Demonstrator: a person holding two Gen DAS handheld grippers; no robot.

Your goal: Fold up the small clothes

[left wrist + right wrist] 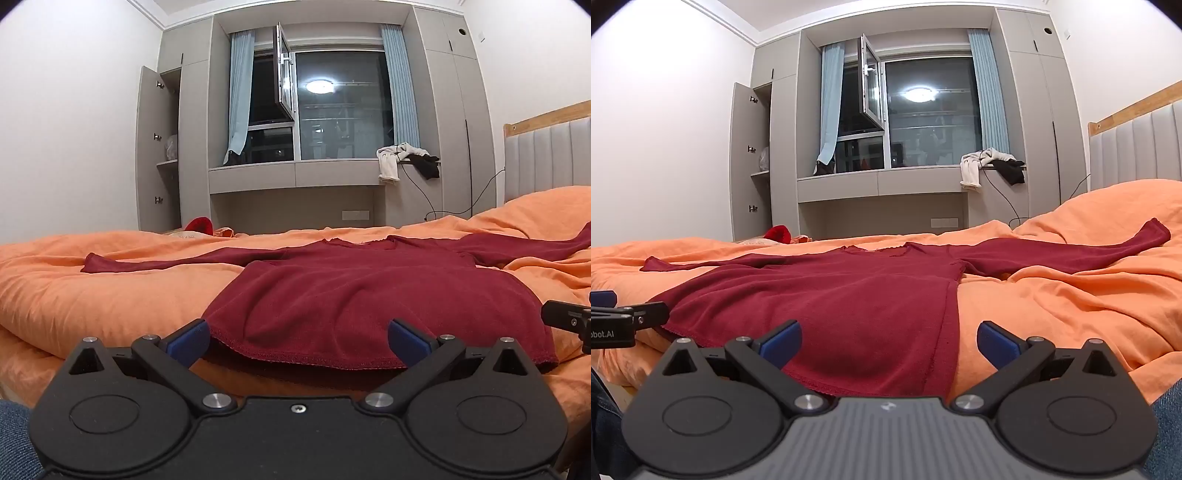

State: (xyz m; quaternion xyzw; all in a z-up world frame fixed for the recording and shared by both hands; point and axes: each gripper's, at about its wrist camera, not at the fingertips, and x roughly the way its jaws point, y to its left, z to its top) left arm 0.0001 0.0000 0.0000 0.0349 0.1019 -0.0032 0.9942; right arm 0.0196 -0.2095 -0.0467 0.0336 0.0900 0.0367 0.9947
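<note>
Though lightly rumpled, dark red top (pixel 354 291) spread flat, sleeves outstretched.

Your garment on the bed, both grippers at its near hem

The long-sleeved top (pixel 354 295) lies flat on the bed cover (pixel 92 295), hem toward you, neckline away, sleeves spread to either side. Your left gripper (pixel 297 338) sits at the hem's left part, fingers wide apart; your right gripper (pixel 888 338) straddles the top's right hem corner, equally spread. Behind the top stands the window ledge (pixel 295 171), with a heap of clothes (pixel 402 158) on its right end.
</note>
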